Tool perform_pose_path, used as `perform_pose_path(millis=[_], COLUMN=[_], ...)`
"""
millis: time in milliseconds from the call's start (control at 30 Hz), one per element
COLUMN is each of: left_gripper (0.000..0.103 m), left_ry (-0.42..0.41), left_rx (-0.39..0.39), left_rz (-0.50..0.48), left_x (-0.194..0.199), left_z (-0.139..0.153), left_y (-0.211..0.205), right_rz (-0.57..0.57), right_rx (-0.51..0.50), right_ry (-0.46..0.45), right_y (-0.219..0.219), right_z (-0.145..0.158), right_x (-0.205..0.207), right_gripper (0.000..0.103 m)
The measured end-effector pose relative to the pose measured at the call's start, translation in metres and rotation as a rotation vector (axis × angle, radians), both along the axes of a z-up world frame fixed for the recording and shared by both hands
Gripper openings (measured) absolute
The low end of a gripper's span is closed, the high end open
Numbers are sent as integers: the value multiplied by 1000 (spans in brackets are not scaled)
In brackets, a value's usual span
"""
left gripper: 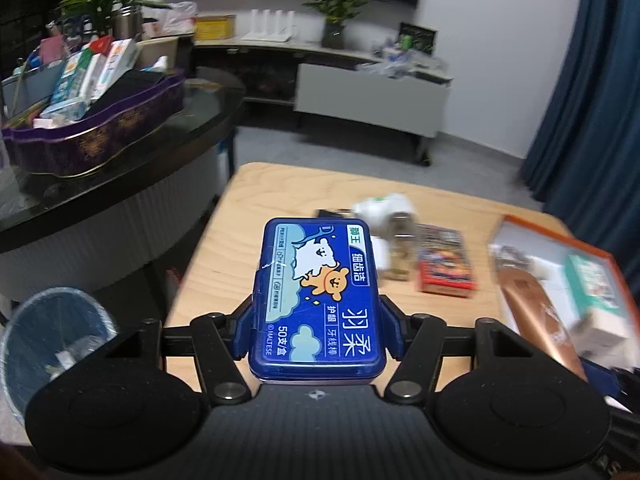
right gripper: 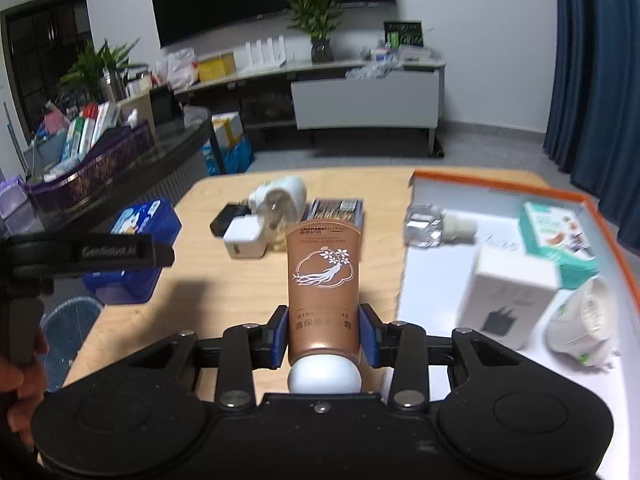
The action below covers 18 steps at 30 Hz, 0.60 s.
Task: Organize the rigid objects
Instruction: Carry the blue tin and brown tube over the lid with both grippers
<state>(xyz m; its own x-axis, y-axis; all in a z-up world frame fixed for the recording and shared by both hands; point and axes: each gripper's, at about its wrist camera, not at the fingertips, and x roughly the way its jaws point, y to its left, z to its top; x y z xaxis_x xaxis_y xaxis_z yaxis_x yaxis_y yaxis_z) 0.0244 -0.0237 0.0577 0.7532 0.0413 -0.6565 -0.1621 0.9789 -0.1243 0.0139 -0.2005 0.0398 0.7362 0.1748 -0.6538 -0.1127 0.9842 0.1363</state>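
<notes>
My left gripper (left gripper: 316, 328) is shut on a blue floss-pick box (left gripper: 318, 296) with a cartoon lid and holds it above the wooden table (left gripper: 224, 264). The box also shows in the right wrist view (right gripper: 138, 236), at the table's left. My right gripper (right gripper: 324, 332) is shut on a copper hand-cream tube (right gripper: 323, 276) with a white cap, held above the table; it also shows in the left wrist view (left gripper: 532, 312). An orange-rimmed white tray (right gripper: 440, 248) lies to the right.
On the table lie a white bottle (right gripper: 282, 196), a white charger cube (right gripper: 245, 238), a black item (right gripper: 225, 216) and a card box (right gripper: 338, 210). The tray holds a glass bottle (right gripper: 426, 222), a white box (right gripper: 508, 296), a teal box (right gripper: 554, 236) and a white cup (right gripper: 580, 316). A bin (left gripper: 48, 340) stands left.
</notes>
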Motion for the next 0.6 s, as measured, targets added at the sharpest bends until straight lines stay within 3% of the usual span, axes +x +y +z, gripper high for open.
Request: perform_pose_path(millis=[333,600], left_gripper=[62,62], left_ry=[-16,-30], left_rx=[-81,-56], left_rz=[-192,-337], left_x=[-26,-28], left_z=[10,4], left_y=[-85,-143], right_rz=[-192,-340], right_rx=[-36,-47], right_ry=[-96,-93], right_y=[-76,-129], right_z=[32,27], right_x=[-55,-87], right_gripper=[45,45])
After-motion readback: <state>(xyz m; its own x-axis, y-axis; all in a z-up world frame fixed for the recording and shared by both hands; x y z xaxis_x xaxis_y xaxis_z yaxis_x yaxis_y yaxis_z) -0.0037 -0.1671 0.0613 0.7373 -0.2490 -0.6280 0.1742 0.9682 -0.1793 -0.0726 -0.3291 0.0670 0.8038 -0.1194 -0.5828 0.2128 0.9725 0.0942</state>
